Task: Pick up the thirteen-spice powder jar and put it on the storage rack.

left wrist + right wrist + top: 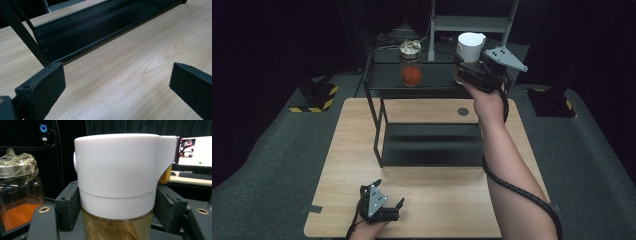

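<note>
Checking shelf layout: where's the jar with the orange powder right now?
High view: the orange-powder jar stands on the black rack's top shelf, left of the white-lidded jar clamped in the right tongs.

Rack [427, 145] on table [337, 200], jar [410, 64] on its top shelf [387, 77]

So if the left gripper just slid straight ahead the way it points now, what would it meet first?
Probably the black rack's bottom shelf edge: the left gripper, open, looks across bare table toward it.
</note>
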Demonstrator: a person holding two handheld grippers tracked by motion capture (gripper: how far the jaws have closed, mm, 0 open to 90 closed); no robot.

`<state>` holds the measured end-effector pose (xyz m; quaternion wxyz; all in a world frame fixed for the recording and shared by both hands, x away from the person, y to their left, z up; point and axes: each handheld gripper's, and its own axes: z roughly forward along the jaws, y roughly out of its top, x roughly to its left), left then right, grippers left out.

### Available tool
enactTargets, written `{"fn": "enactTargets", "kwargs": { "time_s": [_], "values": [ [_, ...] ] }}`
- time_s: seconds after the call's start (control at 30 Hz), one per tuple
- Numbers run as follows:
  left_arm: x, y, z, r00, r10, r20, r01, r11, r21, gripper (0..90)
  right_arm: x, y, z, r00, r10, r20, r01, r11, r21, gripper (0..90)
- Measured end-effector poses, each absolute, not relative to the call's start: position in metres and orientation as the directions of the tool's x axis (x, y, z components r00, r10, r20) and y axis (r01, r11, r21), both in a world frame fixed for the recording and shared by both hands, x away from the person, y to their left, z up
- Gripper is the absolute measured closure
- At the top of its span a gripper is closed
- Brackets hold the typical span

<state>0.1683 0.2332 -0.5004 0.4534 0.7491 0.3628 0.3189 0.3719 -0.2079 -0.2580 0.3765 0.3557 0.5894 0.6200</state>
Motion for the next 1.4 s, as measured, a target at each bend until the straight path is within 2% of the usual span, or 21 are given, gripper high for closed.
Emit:
{"fn": "enactTargets", "kwargs": {
  "time_s": [0.47, 0.6, 0.9, 1.4],
  "values": [
    [0.168, 0.235, -0.501, 0.534, 0.834, 0.140, 0.255, -0.316, 0.914, 0.7, 0.371, -0.206, -0.259, -0.455, 0.890, 0.003, -0.046, -0.027, 0.999, 28.3],
    [0.168, 0.235, -0.501, 0.534, 0.834, 0.137, 0.255, -0.314, 0.915, 0.7, 0.370, -0.207, -0.256, -0.459, 0.888, -0.002, -0.038, -0.017, 0.999, 22.3],
    [0.168, 0.236, -0.501, 0.531, 0.837, 0.131, 0.256, -0.307, 0.917, 0.7, 0.362, -0.201, -0.256, -0.436, 0.900, -0.009, -0.041, -0.010, 0.999, 0.3],
    [0.169, 0.235, -0.501, 0.534, 0.834, 0.140, 0.257, -0.318, 0.913, 0.6, 0.339, -0.210, -0.261, -0.455, 0.890, -0.024, -0.055, -0.001, 0.999, 0.0]
  ]
}}
